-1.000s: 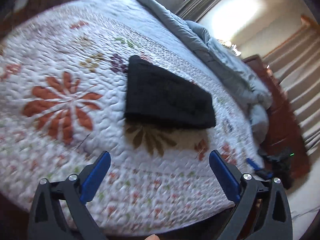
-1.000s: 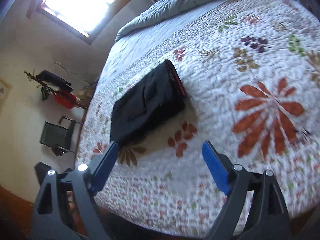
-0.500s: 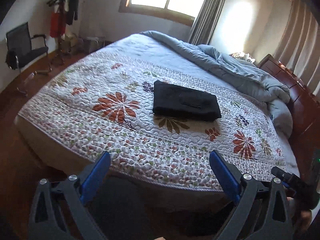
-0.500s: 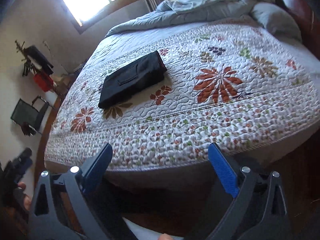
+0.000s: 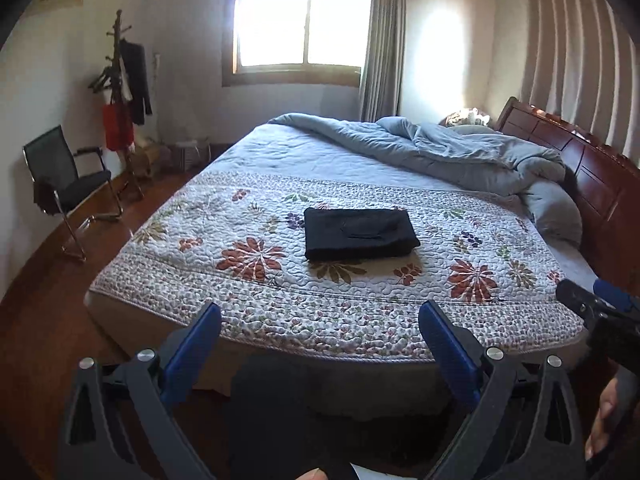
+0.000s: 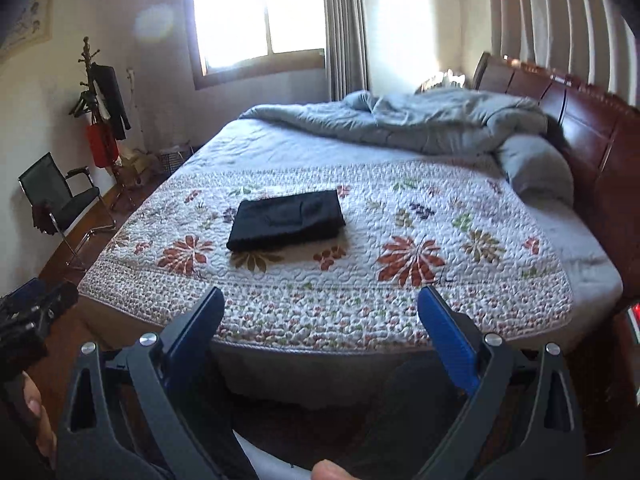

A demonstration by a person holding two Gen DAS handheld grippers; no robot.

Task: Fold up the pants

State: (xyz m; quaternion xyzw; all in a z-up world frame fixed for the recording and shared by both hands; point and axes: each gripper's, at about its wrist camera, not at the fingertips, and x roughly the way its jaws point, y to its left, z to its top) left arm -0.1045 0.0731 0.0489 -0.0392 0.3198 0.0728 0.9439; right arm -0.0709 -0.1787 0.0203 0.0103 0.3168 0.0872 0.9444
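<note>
Lying on the bed: black pants (image 5: 359, 233), folded into a flat, compact rectangle.
Pants, place: on the floral quilt (image 5: 248, 280), around the middle of its patterned part, between a red flower to the left and a small red sprig near the right corner; a brown leaf motif shows just in front of the near edge.
Pants, right wrist view: the same rectangle (image 6: 287, 219) lies slightly skewed, left of centre.
Left gripper (image 5: 320, 334): jaws spread wide, nothing between the blue pads (image 5: 448, 346); held off the bed, before its near edge, well apart from the pants.
Right gripper (image 6: 321, 318): jaws wide apart and empty, blue pads (image 6: 447, 340) clear of any cloth; also in front of the near edge of the bed.
Each gripper in the other's view: the right one shows at the right edge (image 5: 600, 312) of the left wrist view, with a hand (image 5: 606, 420) below it; the left one shows at the left edge (image 6: 32, 312) of the right wrist view.
Bed, far side: a crumpled grey duvet (image 5: 460, 156) heaped towards the wooden headboard (image 5: 580, 160).
Room: a window (image 5: 304, 16) with a grey curtain (image 5: 380, 40), a black chair (image 5: 68, 184) and a coat stand (image 5: 120, 92) at the left wall.
</note>
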